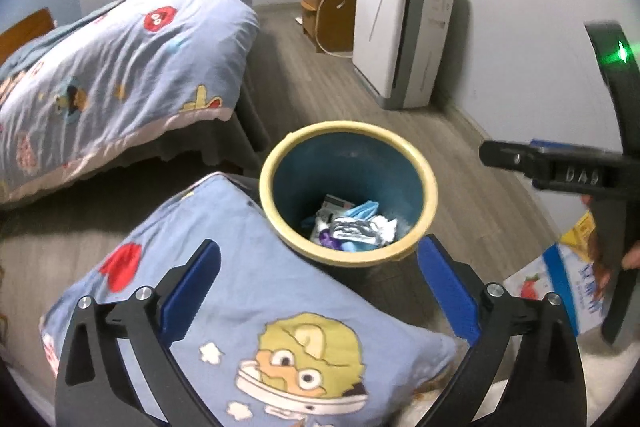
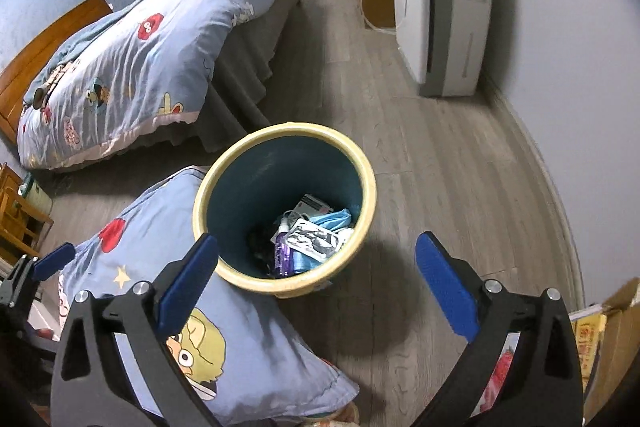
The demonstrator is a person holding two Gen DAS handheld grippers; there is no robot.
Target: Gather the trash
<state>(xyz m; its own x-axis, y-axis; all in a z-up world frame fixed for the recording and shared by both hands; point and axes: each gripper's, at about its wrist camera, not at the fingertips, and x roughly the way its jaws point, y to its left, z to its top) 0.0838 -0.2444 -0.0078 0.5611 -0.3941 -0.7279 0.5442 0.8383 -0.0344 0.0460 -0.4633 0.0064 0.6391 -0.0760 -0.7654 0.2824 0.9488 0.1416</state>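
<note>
A bed (image 2: 132, 67) with a blue cartoon quilt stands at the far left on the wooden floor (image 2: 440, 167). A matching cartoon pillow (image 1: 248, 307) lies nearer, touching the trash bin (image 2: 362, 167), a blue bin with a cream rim. The trash (image 2: 312, 239), a face mask, wrappers and a purple bottle, lies at the bin's bottom. The left gripper (image 1: 320, 291) hangs above the pillow, jaws spread wide and empty, the bin just ahead. The right gripper (image 2: 316, 287) hangs over the bin's near rim, likewise spread and empty.
</note>
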